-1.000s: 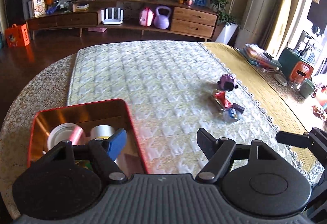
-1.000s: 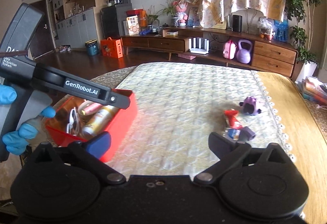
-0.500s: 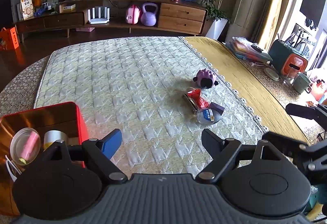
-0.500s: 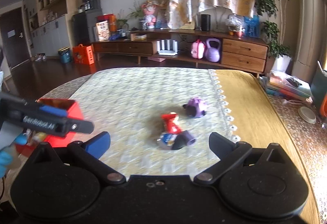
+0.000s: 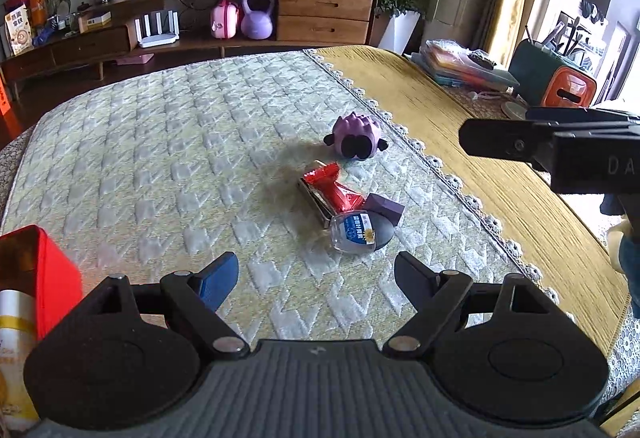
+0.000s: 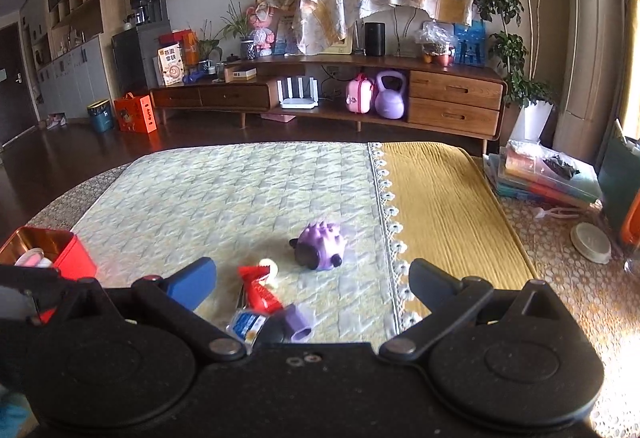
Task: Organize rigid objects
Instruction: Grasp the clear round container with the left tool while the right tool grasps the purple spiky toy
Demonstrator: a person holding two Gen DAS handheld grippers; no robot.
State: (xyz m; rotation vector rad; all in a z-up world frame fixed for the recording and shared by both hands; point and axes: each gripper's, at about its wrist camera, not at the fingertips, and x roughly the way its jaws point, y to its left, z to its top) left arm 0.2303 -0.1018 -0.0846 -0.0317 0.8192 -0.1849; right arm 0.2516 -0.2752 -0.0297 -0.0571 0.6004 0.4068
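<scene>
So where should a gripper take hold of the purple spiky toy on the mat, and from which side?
Probably across the rounded spiky body of the purple toy, coming down from above. It stands clear of the red wrapper and the rest of the pile, and its small dark feet look too slight to pinch.

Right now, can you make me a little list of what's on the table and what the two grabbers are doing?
surface: quilted table cover beside a yellow cloth
toy: purple spiky toy lying alone, apart from the pile
pile: red wrapper, small clear bottle and purple block bunched together
box: red box at the left edge with items inside
left gripper: open, empty, pointing toward the pile
right gripper: open, empty, just short of the pile
</scene>
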